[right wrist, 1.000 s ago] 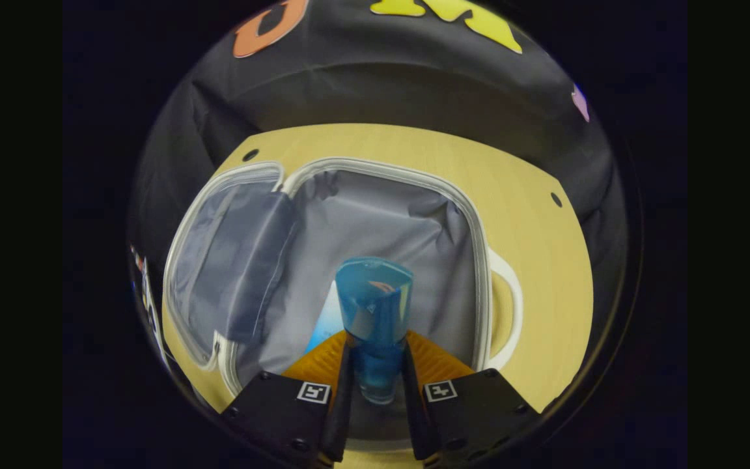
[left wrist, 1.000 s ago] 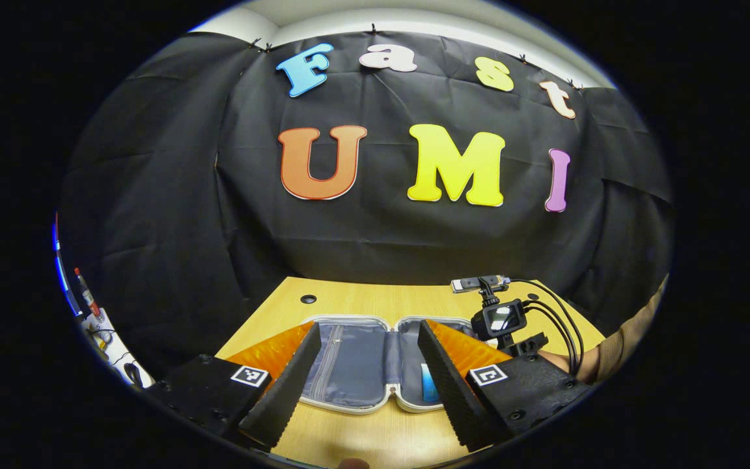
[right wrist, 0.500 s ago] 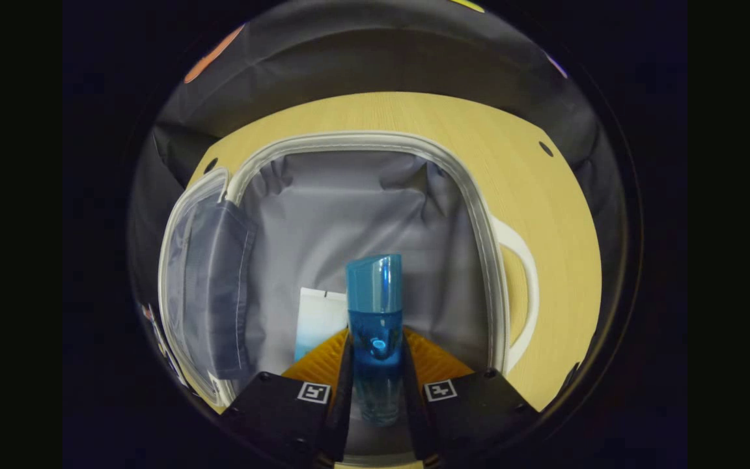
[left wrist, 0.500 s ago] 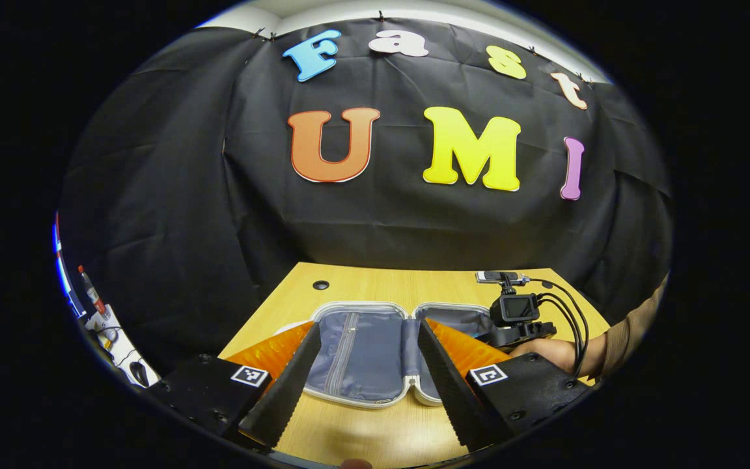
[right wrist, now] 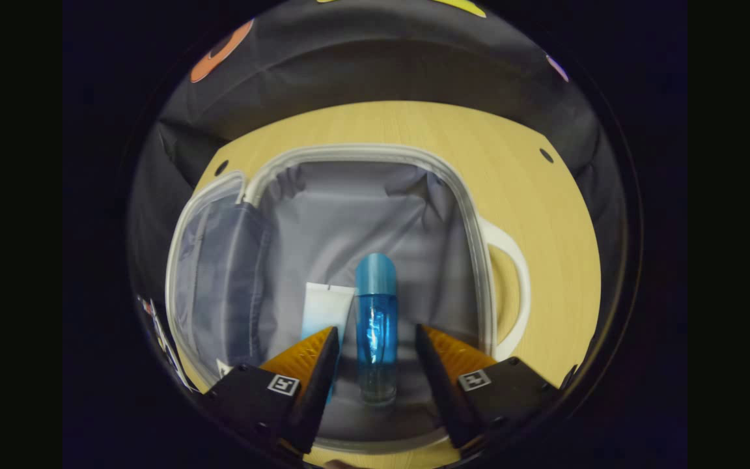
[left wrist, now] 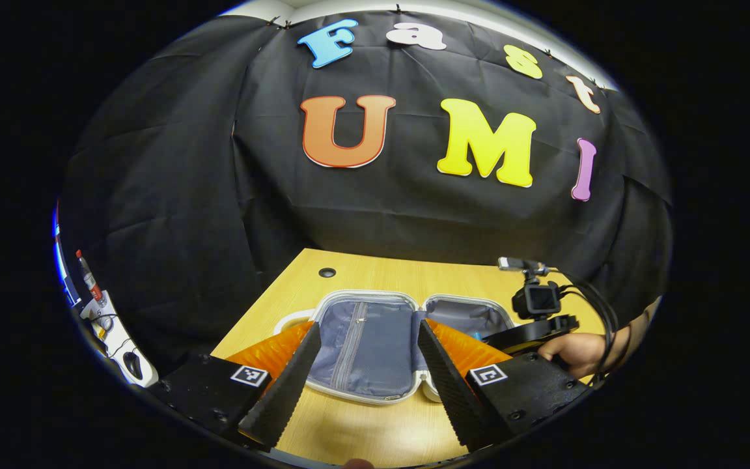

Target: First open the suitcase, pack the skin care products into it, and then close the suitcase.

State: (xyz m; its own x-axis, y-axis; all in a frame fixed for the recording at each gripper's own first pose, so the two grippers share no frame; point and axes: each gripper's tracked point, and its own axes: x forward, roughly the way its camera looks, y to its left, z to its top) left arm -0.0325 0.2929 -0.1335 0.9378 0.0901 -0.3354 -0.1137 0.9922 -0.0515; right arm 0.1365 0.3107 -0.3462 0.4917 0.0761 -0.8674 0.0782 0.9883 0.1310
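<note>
Released since 0.5 s ago: the right gripper has spread its fingers, which now stand apart on either side of the translucent blue bottle with rounded cap, no longer clamped on it. It lies on the grey lining of the open white-rimmed suitcase, just beside a white-and-blue tube. Left gripper hovers near the suitcase's front edge over the wooden table, fingers apart, empty. Step: packing, 2 products in. Next move likely calls for withdrawing the right gripper clear, then folding the zippered half over.
</note>
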